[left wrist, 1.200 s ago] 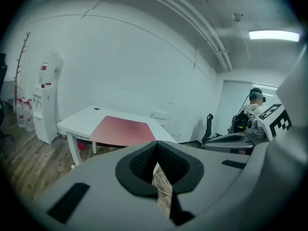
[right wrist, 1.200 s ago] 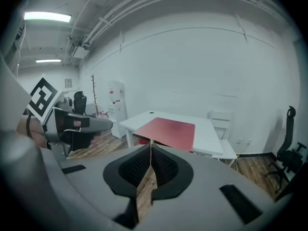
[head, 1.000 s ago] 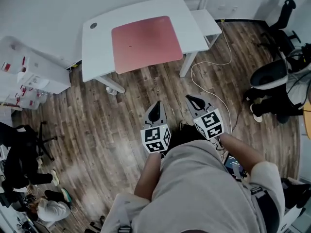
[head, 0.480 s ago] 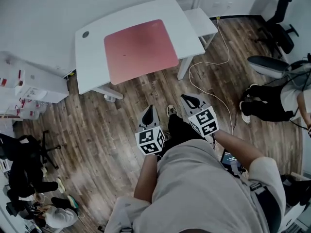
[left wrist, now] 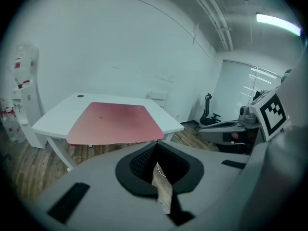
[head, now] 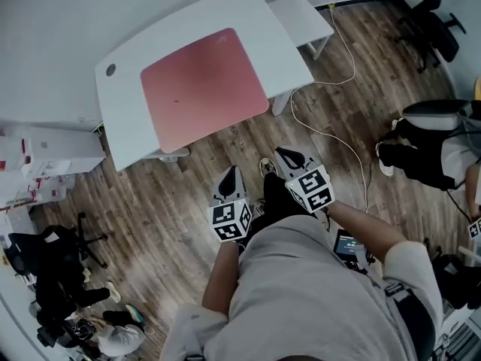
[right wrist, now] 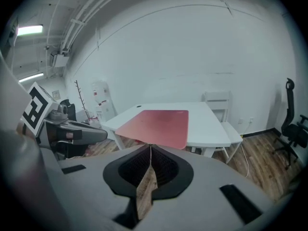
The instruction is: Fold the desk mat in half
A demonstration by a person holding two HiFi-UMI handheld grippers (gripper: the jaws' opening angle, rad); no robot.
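Note:
The pink desk mat (head: pixel 203 89) lies flat and unfolded on a white table (head: pixel 285 47) some way ahead of me. Over the wooden floor, short of the table, I hold both grippers in front of my body. My left gripper (head: pixel 230 173) is shut with nothing in it, and so is my right gripper (head: pixel 284 153). In the left gripper view the mat (left wrist: pixel 115 121) lies beyond the closed left gripper (left wrist: pixel 155 146). The right gripper view shows the mat (right wrist: pixel 156 124) past the closed right gripper (right wrist: pixel 150 148). Neither gripper touches the mat or the table.
A white chair (head: pixel 301 13) stands at the table's far right corner. A white cable (head: pixel 331 74) trails over the floor to the right. A black office chair (head: pixel 425 13) and a seated person (head: pixel 428 156) are at the right, white cabinets (head: pixel 45 156) at the left.
The table and mat have shifted left and grown larger in the head view as I come closer. Both grippers have stayed shut and level in front of me.

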